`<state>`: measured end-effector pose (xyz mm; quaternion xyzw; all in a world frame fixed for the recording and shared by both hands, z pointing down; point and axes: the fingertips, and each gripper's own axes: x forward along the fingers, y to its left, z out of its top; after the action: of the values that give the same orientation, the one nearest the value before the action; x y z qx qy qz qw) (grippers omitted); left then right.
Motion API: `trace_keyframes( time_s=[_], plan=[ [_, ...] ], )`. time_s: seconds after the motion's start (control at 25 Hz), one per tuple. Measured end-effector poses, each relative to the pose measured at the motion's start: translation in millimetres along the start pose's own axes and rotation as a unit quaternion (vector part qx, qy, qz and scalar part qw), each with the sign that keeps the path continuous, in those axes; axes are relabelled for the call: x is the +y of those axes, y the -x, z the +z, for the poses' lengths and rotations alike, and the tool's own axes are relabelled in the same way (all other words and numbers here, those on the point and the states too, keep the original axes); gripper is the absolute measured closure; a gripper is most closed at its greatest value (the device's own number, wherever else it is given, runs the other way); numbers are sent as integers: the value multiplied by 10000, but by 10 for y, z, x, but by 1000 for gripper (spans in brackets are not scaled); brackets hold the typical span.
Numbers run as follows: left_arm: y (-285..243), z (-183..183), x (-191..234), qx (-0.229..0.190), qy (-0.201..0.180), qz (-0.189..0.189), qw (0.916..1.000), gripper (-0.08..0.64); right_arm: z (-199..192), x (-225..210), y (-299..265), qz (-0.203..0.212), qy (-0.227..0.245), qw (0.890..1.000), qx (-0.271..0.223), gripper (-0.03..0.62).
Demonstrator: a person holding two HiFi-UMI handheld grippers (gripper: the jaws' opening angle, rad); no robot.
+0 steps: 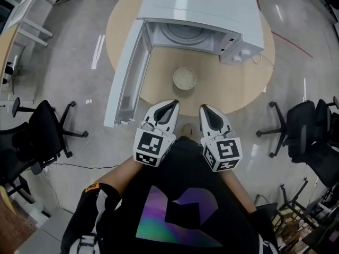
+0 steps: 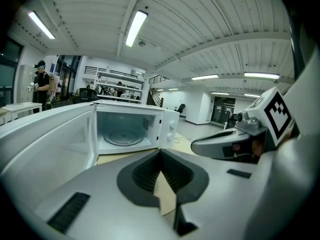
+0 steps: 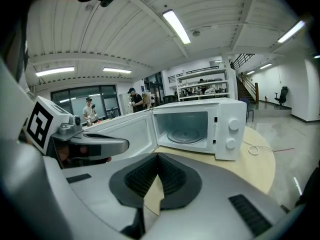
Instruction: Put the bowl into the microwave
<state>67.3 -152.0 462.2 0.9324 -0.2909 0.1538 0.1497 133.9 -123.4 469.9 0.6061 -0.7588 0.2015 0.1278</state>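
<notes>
A pale round bowl (image 1: 185, 78) sits on the round wooden table (image 1: 249, 91), just in front of the white microwave (image 1: 206, 15). The microwave door (image 1: 127, 78) is swung wide open to the left, and the glass turntable (image 3: 186, 135) inside is bare. My left gripper (image 1: 172, 106) and right gripper (image 1: 205, 109) hover side by side near the table's front edge, short of the bowl. Each has its jaws closed together with nothing between them. In both gripper views the jaws hide the bowl; the open microwave (image 2: 127, 129) lies ahead.
Black office chairs stand on the floor at the left (image 1: 42, 131) and right (image 1: 307, 126) of the table. A white cable (image 1: 259, 57) trails from the microwave's right side. A person (image 3: 132, 96) stands far behind, near shelving.
</notes>
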Motion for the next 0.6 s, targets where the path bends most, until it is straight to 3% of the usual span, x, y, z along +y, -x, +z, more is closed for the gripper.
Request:
trace_keyframes(
  time_s=[0.6],
  plan=[
    [-178,-14,-145,44,174,1064,9942,512,2,-375,-23,863,169,9961,-19,577]
  ],
)
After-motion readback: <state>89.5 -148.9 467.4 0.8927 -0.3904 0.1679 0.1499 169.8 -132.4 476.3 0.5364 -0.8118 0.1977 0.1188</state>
